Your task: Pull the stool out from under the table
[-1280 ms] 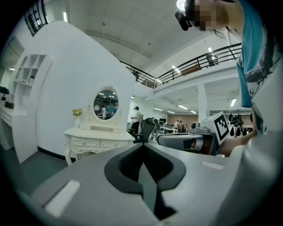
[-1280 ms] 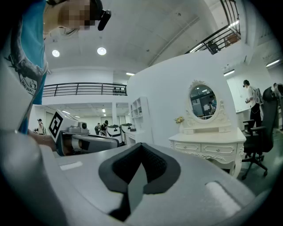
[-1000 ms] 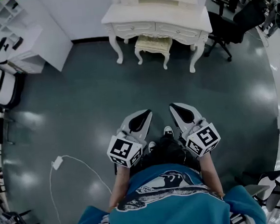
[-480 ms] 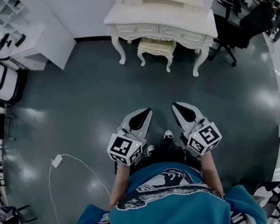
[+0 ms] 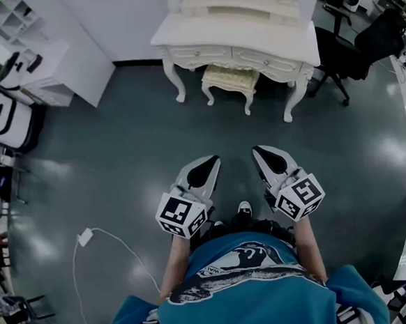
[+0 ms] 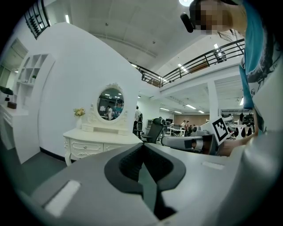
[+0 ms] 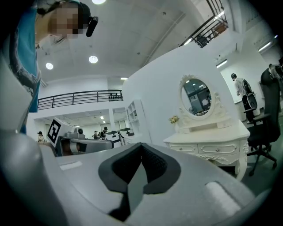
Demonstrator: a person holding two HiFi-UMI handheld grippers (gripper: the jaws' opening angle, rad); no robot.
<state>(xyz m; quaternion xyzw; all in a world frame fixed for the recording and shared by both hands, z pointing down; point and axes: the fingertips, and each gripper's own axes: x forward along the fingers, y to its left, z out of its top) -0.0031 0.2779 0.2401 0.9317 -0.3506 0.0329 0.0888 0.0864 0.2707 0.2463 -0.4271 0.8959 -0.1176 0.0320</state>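
two shut grippers, stool far ahead across the floor point(image 5: 118, 150)
the left gripper point(image 5: 212, 161) is held low, close in front of the person point(image 5: 248, 287), its jaws pressed together on nothing, nose pointing to the far side. straight out from the gap between both grippers and well apart from them, the stool point(image 5: 231, 79) sits part tucked under the white table point(image 5: 235, 33), between its front legs, long axis running left to right along the table's front. the right gripper point(image 5: 259, 150) mirrors the left, jaws likewise together and empty. neither looks clearly nearer; the approach probably comes first, then a grip on the seat's near edge.
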